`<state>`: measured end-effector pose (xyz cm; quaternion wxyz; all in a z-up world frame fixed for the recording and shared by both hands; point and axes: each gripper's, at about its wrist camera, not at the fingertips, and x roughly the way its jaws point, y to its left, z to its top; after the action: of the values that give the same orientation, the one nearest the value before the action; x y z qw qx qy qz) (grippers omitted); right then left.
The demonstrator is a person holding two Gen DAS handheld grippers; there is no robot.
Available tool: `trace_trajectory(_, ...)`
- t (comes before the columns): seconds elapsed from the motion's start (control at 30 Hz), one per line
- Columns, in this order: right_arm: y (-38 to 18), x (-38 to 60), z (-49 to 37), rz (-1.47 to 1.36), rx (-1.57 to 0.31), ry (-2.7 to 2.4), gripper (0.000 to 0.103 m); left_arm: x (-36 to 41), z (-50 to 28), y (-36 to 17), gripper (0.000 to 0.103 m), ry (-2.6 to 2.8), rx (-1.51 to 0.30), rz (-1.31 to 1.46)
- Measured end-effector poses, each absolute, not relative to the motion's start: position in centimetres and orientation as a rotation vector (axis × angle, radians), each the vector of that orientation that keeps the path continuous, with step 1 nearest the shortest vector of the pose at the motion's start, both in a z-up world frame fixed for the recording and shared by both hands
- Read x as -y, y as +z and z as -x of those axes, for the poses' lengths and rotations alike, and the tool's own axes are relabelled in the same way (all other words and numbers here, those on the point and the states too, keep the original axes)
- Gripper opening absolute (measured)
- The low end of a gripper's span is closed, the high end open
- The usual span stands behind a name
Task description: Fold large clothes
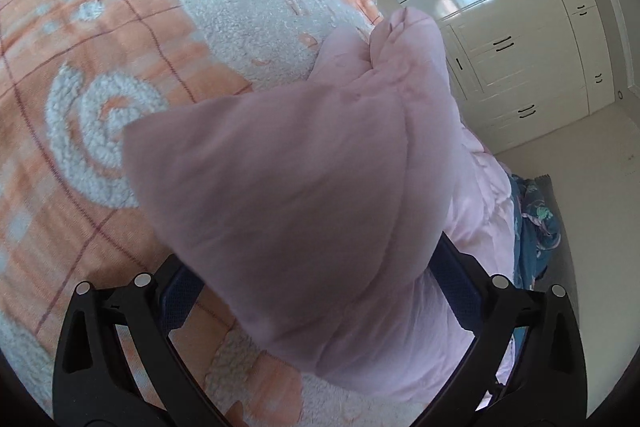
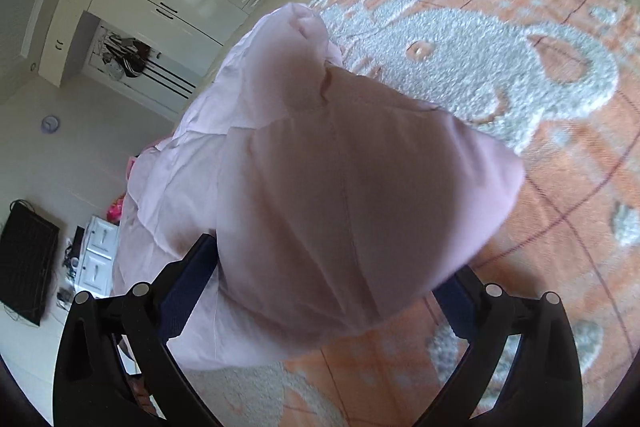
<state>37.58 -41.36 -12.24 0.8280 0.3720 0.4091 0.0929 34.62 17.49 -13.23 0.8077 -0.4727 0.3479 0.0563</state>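
A pale pink quilted garment (image 1: 304, 167) hangs bunched above the bed, and a thick fold of it fills the middle of both views. In the left wrist view my left gripper (image 1: 320, 267) is shut on one corner of it; the fabric covers the fingertips and only the blue pads (image 1: 180, 291) show at the sides. The right wrist view has my right gripper (image 2: 324, 267) shut on another corner of the same pink garment (image 2: 360, 195), its blue pads (image 2: 192, 267) partly visible. The rest of the garment drapes down off the bed's edge.
Beneath the garment lies an orange checked blanket (image 1: 120, 67) with white fleecy bears, spread over the bed. White wardrobes (image 1: 500, 7) stand beyond the bed. A blue floral cloth (image 1: 536, 219) lies on the floor. A black screen (image 2: 28, 259) and white drawers (image 2: 98, 255) sit low left.
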Motion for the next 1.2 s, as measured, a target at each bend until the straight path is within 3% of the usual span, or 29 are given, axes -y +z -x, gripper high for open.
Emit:
trace_trajectory(0.23,-12.4,41.0,-39.5,-0.792,-0.825,0.211,0.098,-17.2,-36.0,-13.5,0.095,0.14,-0.746,0.968)
trace_trajectory(0.3,-12.4,40.9,-39.7,-0.784,-0.812,0.221,0.093,-17.2,-36.2,-13.6,0.095,0.138,-0.742,0.962)
trace_trajectory(0.4,-12.3,40.9,-39.8,-0.785,-0.806,0.259,0.077,-16.8,-36.4,-13.5,0.094,0.149,-0.737,0.935)
trace_trajectory(0.5,-11.6,40.5,-39.6,-0.756,-0.783,0.277,0.062,-16.3,-36.2,-13.0,0.083,0.162,-0.726,0.903)
trace_trajectory(0.57,-11.0,40.3,-39.5,-0.729,-0.767,0.288,0.053,-16.1,-36.1,-12.6,0.069,0.156,-0.715,0.893)
trace_trajectory(0.67,-10.2,39.8,-39.2,-0.675,-0.749,0.298,0.045,-15.7,-36.0,-11.7,0.052,0.14,-0.708,0.853)
trace_trajectory(0.73,-9.7,39.5,-39.0,-0.637,-0.741,0.297,0.043,-15.5,-35.9,-11.1,0.047,0.135,-0.705,0.827)
trace_trajectory(0.97,-8.6,38.8,-38.4,-0.559,-0.72,0.309,0.037,-15.2,-36.0,-9.6,0.034,0.11,-0.696,0.763)
trace_trajectory(1.2,-6.7,37.7,-37.2,-0.464,-0.691,0.312,0.034,-15.0,-35.8,-8.1,0.032,0.098,-0.682,0.723)
